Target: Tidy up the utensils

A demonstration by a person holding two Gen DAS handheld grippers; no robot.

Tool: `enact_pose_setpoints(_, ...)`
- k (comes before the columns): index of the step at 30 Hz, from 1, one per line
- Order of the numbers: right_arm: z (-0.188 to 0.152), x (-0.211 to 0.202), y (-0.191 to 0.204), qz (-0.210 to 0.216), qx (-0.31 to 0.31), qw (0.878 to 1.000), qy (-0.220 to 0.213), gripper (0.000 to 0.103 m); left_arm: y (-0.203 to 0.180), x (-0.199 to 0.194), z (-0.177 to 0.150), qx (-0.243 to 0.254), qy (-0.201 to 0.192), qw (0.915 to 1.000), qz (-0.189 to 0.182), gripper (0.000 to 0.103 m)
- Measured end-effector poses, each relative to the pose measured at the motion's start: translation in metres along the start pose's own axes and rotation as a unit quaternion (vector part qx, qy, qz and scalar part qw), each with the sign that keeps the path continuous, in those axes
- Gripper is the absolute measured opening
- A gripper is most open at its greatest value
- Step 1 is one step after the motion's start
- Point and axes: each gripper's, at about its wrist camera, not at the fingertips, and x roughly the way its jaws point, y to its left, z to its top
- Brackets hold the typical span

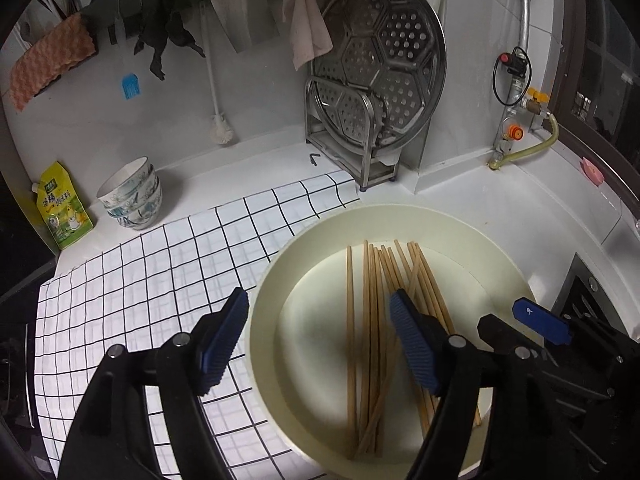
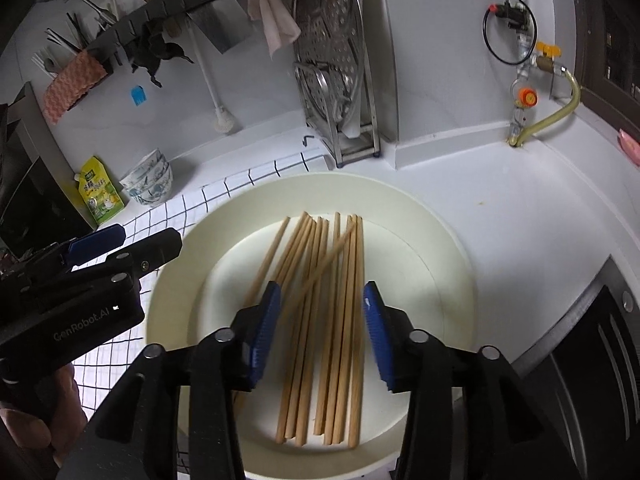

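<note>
Wooden chopsticks [image 2: 332, 312] are lying loose inside the cream basin [image 2: 440, 240] on the counter; the right gripper [image 2: 320, 320] is hovering above them, fingers wide apart, empty, the left gripper [image 1: 320, 336] gaping over the rim, holding nothing

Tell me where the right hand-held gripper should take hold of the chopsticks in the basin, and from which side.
Grip the chopsticks around mid-length, coming straight down from above. They lie flat, nearly parallel, running away from the right hand-held gripper, whose open jaws already straddle most of the bundle. The basin wall probably blocks a side approach; one chopstick crossing diagonally may slip out.
</note>
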Motion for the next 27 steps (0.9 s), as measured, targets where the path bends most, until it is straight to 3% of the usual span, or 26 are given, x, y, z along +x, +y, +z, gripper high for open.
enact_pose_setpoints(9,0.004,-0.02,0.004,-0.013,0.003,1.0,-0.016,0.059,0.005,-0.023,0.008,0.0,-0.019,0.9998,-0.002,0.088)
enact_pose_setpoints(18,0.002,-0.025,0.011,-0.019,-0.006,1.0,-0.01,0.063,0.016,-0.034,0.007,-0.011,-0.015,0.9998,-0.003,0.096)
enact_pose_setpoints(27,0.004,-0.03,0.016,-0.025,-0.01,1.0,0.0,0.067,0.021,-0.039,0.004,-0.018,-0.004,0.9998,0.004,0.097)
